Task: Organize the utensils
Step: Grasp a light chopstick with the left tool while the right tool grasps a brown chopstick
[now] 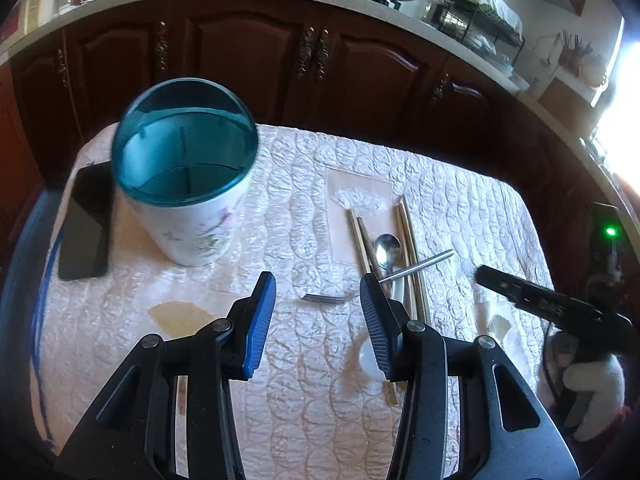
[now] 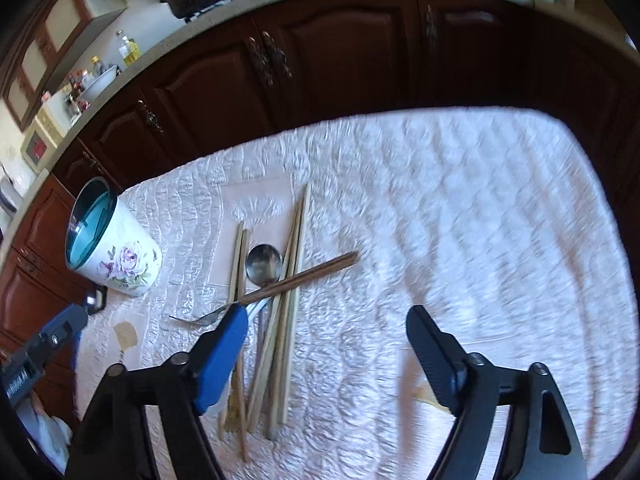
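Observation:
A white floral holder with a teal rim (image 1: 184, 168) stands on the quilted cloth at the left; it also shows in the right wrist view (image 2: 114, 250). A pile of utensils lies mid-table: pale chopsticks (image 2: 294, 264), a metal spoon (image 2: 263, 263), a fork (image 2: 200, 319) and a dark brown chopstick (image 2: 308, 274) across them. In the left wrist view the spoon (image 1: 387, 250) and fork tines (image 1: 324, 299) lie just beyond my left gripper (image 1: 318, 294), which is open and empty. My right gripper (image 2: 326, 318) is open and empty, above the pile's near end.
A black phone (image 1: 86, 226) lies left of the holder. The white quilted cloth (image 2: 460, 200) covers the table. Dark wooden cabinets (image 1: 280, 52) and a counter with pans stand behind. The right gripper's body (image 1: 540, 300) shows at the right edge of the left wrist view.

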